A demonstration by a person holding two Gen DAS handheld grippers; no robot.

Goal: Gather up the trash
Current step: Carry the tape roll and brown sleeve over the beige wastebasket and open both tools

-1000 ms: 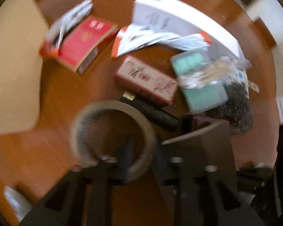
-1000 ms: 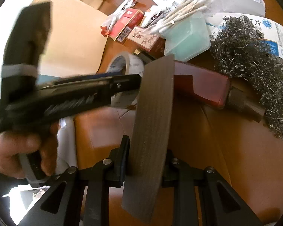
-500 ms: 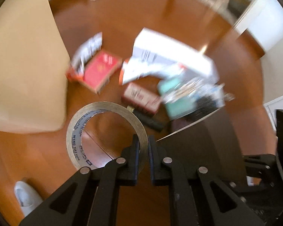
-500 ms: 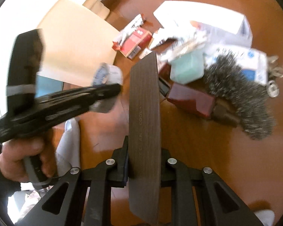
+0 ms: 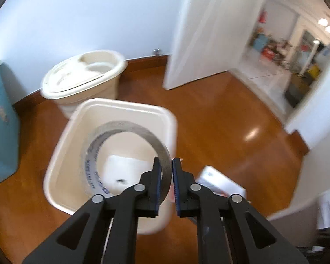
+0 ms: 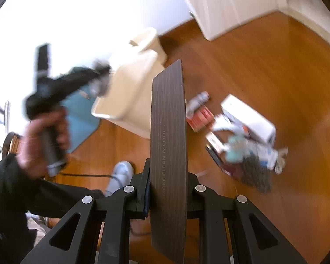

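Observation:
My left gripper (image 5: 166, 176) is shut on a tape roll (image 5: 112, 136) and holds it upright over the open cream trash bin (image 5: 171, 118). The bin holds a white scrap at its bottom. In the right wrist view the left gripper (image 6: 99, 72) is blurred above the same bin (image 6: 129, 96). My right gripper (image 6: 168, 187) is shut on a flat dark brown box (image 6: 167, 136) printed "MORE CLEAN & COOL", held high above the floor. A pile of trash (image 6: 237, 136) lies on the wooden floor to the right: a white box, red packets, a teal box, steel wool.
A second cream bin with a lid (image 5: 83, 77) stands behind the open one by the wall. A blue box (image 5: 0, 127) is at the left. A white door (image 5: 209, 33) and an open doorway are to the right. A person's shoe (image 6: 121, 176) is on the floor.
Both grippers have lifted away from the pile. The left one swung the tape roll from the floor to above the open bin. The right one rose with the dark box.

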